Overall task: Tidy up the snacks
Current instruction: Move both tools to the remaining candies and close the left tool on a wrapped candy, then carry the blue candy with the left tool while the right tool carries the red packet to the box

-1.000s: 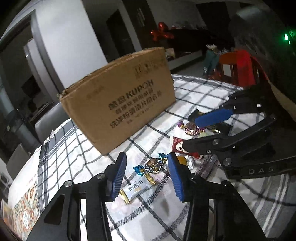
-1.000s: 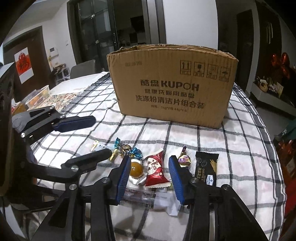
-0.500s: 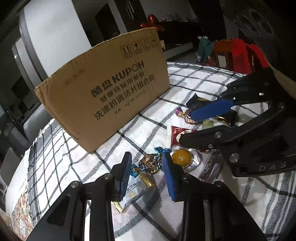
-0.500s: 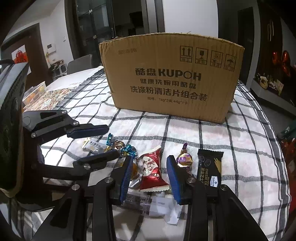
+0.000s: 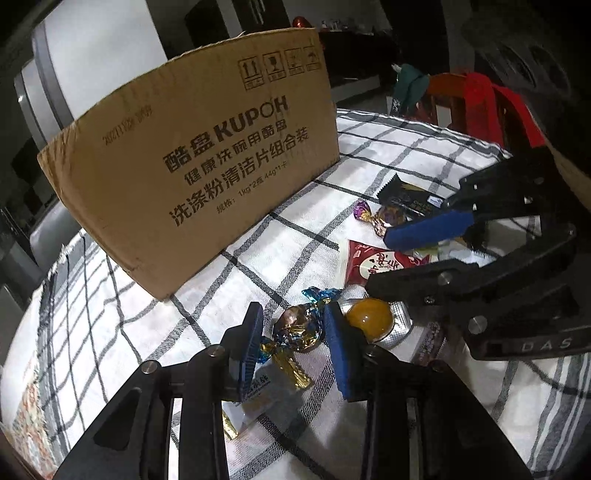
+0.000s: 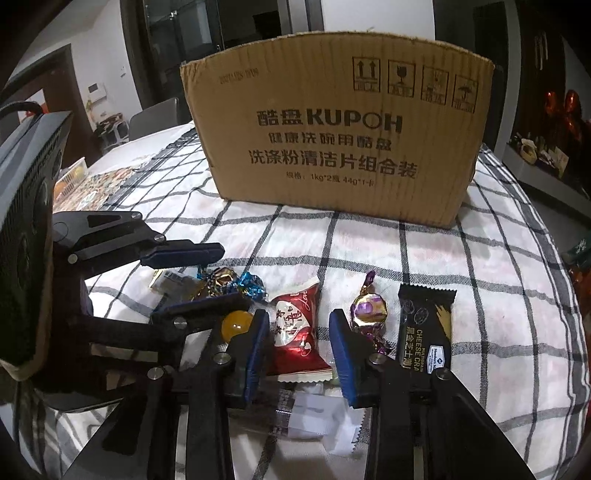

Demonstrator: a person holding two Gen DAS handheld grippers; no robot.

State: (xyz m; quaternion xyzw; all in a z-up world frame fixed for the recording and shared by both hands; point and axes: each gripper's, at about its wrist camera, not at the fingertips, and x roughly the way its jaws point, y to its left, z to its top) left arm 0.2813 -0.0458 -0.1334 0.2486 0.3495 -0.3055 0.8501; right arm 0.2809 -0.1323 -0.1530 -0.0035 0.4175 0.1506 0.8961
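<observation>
Left claw [image 5: 291, 334] has been narrowed around the blue-ended sweet [image 5: 298, 326], pads almost touching; right claw [image 6: 297, 341] is held half-open astride the red packet [image 6: 297, 332]. Lifting into the cardboard box [image 6: 338, 129] seems imminent.

A black-and-white checked cloth [image 6: 498, 280] covers the desk [image 6: 122, 162] ahead of the tongs. Beyond it stand a white wall [image 6: 376, 14] and dark glass doors [image 6: 192, 40]. A grey chair [image 6: 155, 118] sits at the far left edge. To the right, a low shelf [image 6: 543, 166] holds small ornaments in a dim room.
</observation>
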